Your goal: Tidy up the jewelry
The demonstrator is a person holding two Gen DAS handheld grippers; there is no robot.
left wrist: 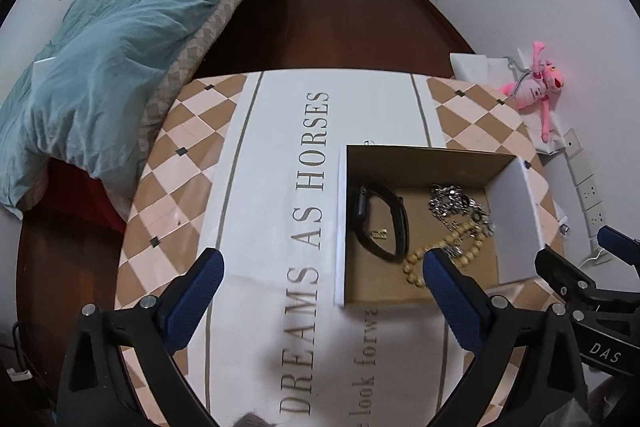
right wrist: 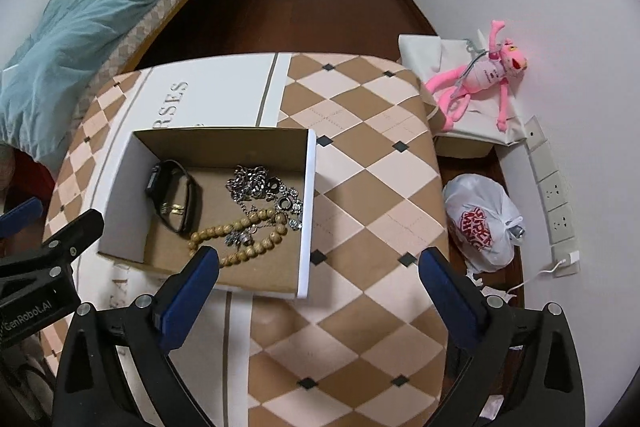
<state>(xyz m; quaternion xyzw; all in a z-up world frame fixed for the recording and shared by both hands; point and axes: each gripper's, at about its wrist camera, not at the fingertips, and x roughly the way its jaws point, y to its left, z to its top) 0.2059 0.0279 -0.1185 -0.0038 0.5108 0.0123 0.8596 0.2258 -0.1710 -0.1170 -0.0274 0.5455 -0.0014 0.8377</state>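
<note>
An open cardboard box [left wrist: 516, 223] [right wrist: 306, 211] with white outer walls stands on the table. Inside lie a black watch band [left wrist: 382, 223] [right wrist: 174, 197], a silver chain pile [left wrist: 456, 203] [right wrist: 260, 187] and a wooden bead bracelet [left wrist: 460, 253] [right wrist: 240, 231]. My left gripper [left wrist: 322, 267] is open and empty above the table, just left of the box. My right gripper [right wrist: 318, 267] is open and empty above the box's near right corner. Each gripper shows at the edge of the other's view.
The table carries a checked cloth [right wrist: 360, 167] with a white lettered runner [left wrist: 288, 187]. A bed with a blue quilt [left wrist: 100, 59] stands to the left. A pink plush toy [right wrist: 488, 75] and a white plastic bag [right wrist: 480, 223] lie at the right, by wall sockets [right wrist: 556, 203].
</note>
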